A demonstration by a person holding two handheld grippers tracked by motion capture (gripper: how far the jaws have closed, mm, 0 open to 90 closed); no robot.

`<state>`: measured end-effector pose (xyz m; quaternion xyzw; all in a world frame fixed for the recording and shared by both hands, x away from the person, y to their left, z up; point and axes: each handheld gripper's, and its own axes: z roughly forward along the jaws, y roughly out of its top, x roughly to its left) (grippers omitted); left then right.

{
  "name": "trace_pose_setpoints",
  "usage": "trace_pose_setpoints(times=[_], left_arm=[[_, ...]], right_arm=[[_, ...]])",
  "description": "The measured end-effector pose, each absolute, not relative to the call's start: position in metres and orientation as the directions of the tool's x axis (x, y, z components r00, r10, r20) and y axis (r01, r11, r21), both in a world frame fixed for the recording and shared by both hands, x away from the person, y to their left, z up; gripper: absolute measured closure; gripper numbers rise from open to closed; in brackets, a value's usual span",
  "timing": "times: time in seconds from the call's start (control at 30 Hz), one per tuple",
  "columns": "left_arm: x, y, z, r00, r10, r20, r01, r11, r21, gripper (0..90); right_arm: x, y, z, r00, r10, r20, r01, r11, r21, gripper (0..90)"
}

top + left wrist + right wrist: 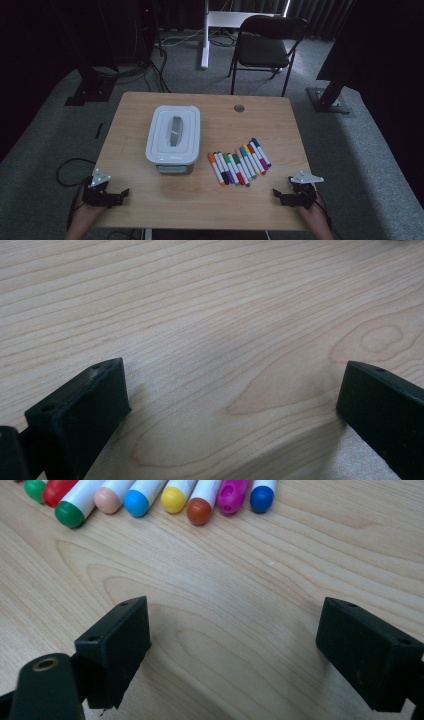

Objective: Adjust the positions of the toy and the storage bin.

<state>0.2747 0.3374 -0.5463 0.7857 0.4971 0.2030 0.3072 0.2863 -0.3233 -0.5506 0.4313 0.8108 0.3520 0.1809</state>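
Observation:
A white plastic box [172, 135] with a closed lid and a grey handle stands on the wooden table [210, 200], left of centre. Several coloured markers [240, 162] lie side by side to its right. My left gripper [112, 192] rests low at the table's front left corner, and in the left gripper view its jaws [232, 375] are open over bare wood. My right gripper [285, 195] sits at the front right corner, just in front of the markers. It is open too [232, 610], nothing between its jaws, with the marker caps [172, 499] lined up beyond them.
A round cable hole [239, 107] is set in the table near its far edge. A black folding chair [265, 47] and a white stand leg [204, 35] are on the carpet behind the table. A dark post base [327, 100] stands off the right corner.

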Motion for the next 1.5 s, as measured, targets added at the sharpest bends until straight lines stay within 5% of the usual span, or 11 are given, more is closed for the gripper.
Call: trace_pose_setpoints(times=[0.8, 1.5], left_arm=[[0.285, 0.335, -0.541, 0.485, 0.874, 0.023, 0.616, -0.361, 0.701, 0.9], [0.325, 0.313, -0.535, 0.544, 0.839, 0.006, 0.563, -0.37, 0.739, 0.9]], right_arm=[[0.289, -0.302, -0.521, -0.557, 0.83, 0.008, 0.505, 0.331, 0.797, 13.2], [0.351, -0.229, -0.496, -0.63, 0.776, -0.04, 0.429, 0.39, 0.815, 13.2]])
